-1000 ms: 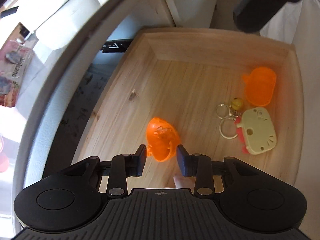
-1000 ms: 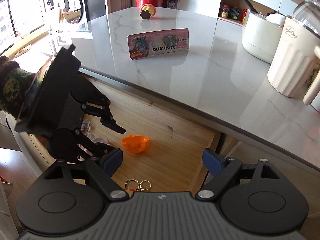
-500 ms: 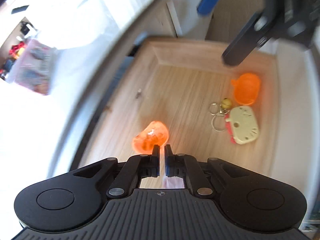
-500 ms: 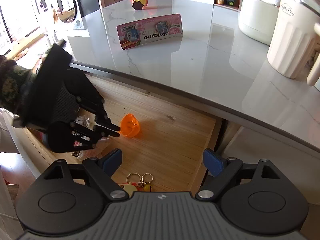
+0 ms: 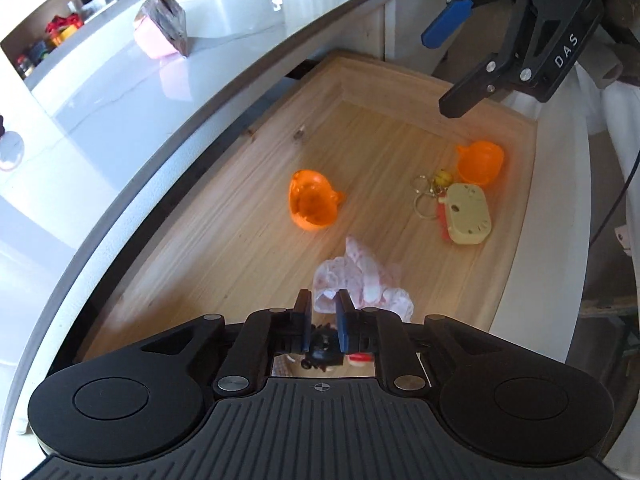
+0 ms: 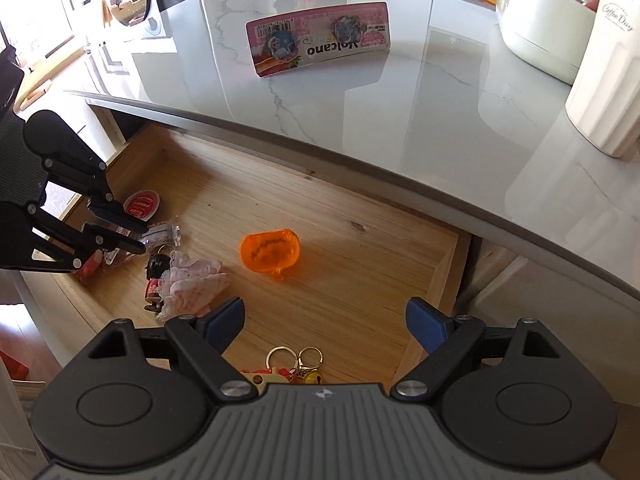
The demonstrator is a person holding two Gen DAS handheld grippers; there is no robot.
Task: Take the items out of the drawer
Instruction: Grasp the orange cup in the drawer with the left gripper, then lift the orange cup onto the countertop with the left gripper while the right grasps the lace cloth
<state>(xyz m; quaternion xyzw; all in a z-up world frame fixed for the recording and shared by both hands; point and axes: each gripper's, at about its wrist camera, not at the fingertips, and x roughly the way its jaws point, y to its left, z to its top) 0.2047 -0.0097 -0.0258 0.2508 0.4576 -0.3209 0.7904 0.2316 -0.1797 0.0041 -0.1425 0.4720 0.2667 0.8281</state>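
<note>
The wooden drawer [image 5: 520, 208] stands pulled out under the counter. On its floor lie an orange shell [image 5: 314, 204], a second orange shell [image 5: 480, 162], a cream keychain toy [image 5: 466, 220], a pink lacy cloth [image 5: 360, 280] and a small doll [image 6: 154, 276]. My left gripper [image 5: 324, 300] hovers above the cloth and doll. Its jaws are a narrow slit and opening, with nothing gripped between them. The orange shell [image 6: 272, 250] lies apart from it. My right gripper [image 6: 324, 320] hangs open over the key rings [image 6: 296, 360], holding nothing.
The grey marble counter [image 6: 440, 120] overhangs the drawer's far side. On it stand a pink "Volcano" packet [image 6: 320, 40], a white jug [image 6: 600, 92] and a white pot [image 6: 536, 36]. Clear packets [image 6: 164, 234] and a red round lid [image 6: 140, 206] lie in the drawer's left end.
My left gripper closed beside the orange shell without catching it, then lifted and drew back with its jaws parting slightly; the shell stays on the drawer floor. My right gripper sank a little, still open.
</note>
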